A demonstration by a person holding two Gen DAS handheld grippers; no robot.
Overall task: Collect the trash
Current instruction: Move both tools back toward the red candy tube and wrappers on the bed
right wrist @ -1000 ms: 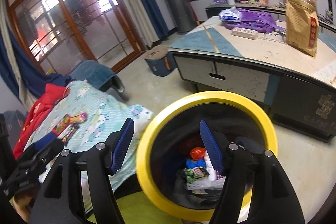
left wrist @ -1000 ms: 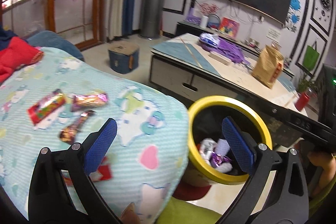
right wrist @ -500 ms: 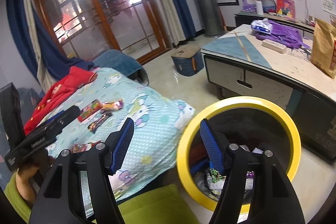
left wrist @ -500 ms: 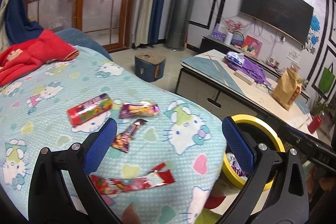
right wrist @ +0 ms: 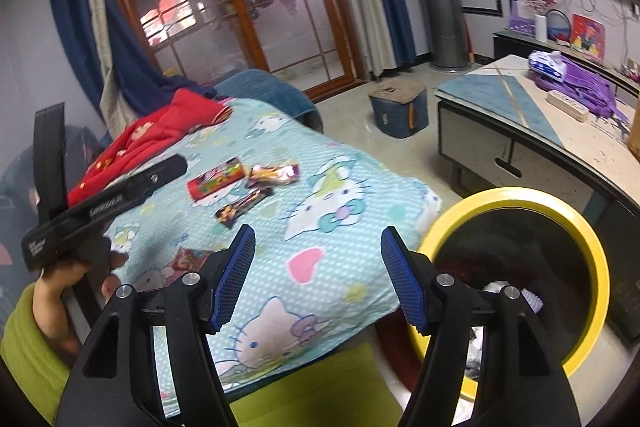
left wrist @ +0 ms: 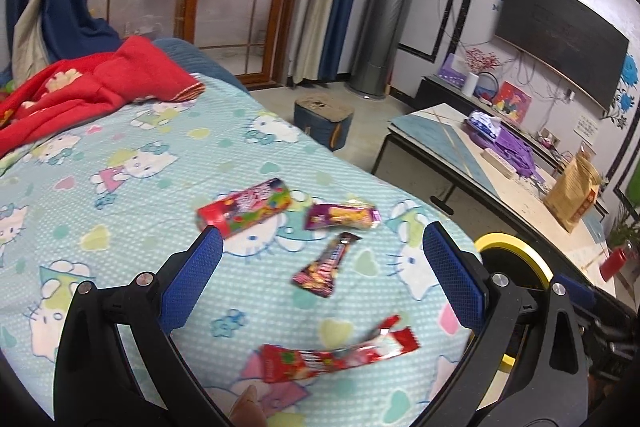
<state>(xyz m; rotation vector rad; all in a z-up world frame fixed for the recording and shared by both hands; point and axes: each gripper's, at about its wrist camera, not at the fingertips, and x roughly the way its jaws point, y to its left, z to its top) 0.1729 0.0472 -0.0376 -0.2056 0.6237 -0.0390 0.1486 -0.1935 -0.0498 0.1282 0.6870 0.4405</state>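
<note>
The left tongs [left wrist: 320, 267] hang wide open and empty above the bed's Hello Kitty sheet [left wrist: 120, 163], their blue pads [left wrist: 452, 283] spread to either side of the scattered trash, so any piece could be taken with a short drop. Nearest them, at the bed's edge, lies a long red wrapper [left wrist: 336, 355], flat and stretched out, which makes it the likely first pick; thin film like that will probably need a pinch low against the cloth. Just beyond it a dark candy-bar wrapper [left wrist: 326, 265] lies at a slant, between the pads in this view but not touched. Further on sit a purple-and-yellow snack packet [left wrist: 342, 217] and, just beside it, a red tube-shaped candy pack [left wrist: 244, 207], close together though I cannot tell if they touch.

The right tongs [right wrist: 318, 279] are likewise open with nothing in them, held over the near corner of the bed beside the yellow-rimmed trash bin [right wrist: 596, 255]. The bin stands on the floor against the bed's end, already holding some crumpled litter, so each carry from the sheet is short.

Farther up the bed a red blanket [left wrist: 92, 87] is bunched clear of the wrappers. Past the bin stands a low table [right wrist: 560, 143] with a purple bag [right wrist: 580, 87], and a small blue stool [right wrist: 398, 113] sits on the floor near the glass doors.
</note>
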